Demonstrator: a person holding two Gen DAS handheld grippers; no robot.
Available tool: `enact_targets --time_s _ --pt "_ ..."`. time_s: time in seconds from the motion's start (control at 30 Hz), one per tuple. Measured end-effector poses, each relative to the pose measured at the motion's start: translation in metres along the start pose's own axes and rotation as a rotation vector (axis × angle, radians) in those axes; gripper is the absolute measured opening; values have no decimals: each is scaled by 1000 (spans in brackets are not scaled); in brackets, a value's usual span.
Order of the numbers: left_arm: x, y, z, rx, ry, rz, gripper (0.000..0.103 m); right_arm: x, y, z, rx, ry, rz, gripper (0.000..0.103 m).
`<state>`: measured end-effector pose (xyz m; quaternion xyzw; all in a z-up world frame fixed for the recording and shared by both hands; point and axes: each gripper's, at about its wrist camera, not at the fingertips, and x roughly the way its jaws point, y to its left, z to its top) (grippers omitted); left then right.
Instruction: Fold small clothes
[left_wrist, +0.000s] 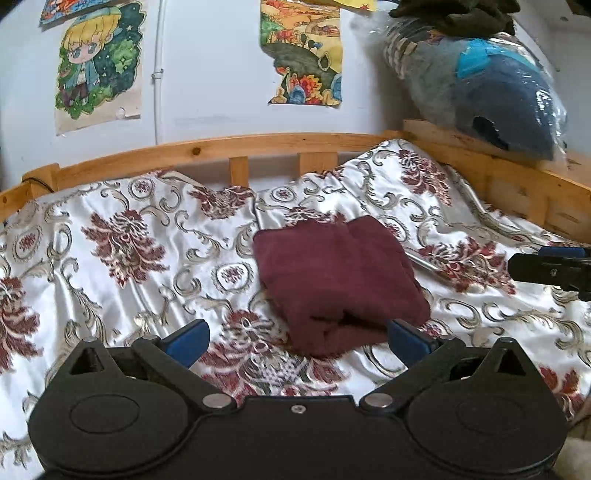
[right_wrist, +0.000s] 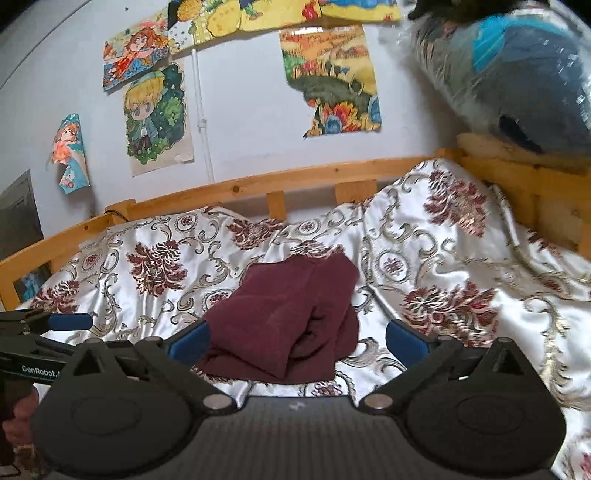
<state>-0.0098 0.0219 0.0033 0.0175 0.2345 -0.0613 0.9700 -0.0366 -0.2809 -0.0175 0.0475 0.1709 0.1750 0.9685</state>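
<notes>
One garment: a maroon cloth lies folded into a thick, rough rectangle near the middle of the bedspread, layered edges facing the cameras.
Fold state: several layers are stacked; in the right wrist view the near edge looks loose and uneven, so I judge folding nearly done.
Left gripper: fingers spread wide, holding nothing, just short of the cloth's near edge.
Right gripper: fingers likewise parted and empty, straddling the cloth's near end without pinching it.
Step in hand: probably release after a fold, or checking the result.
Next move: likely tidy the loose edge or press the bundle flat; it calls for a light pinch on the top layers only.
Surroundings: wooden bed rail behind; posters on the wall.
</notes>
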Motion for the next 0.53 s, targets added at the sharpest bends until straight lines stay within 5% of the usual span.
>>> enact_targets --time_s 0.53 --pt "2 0 -8 -11 18 -3 102 4 7 -17 -47 36 -31 103"
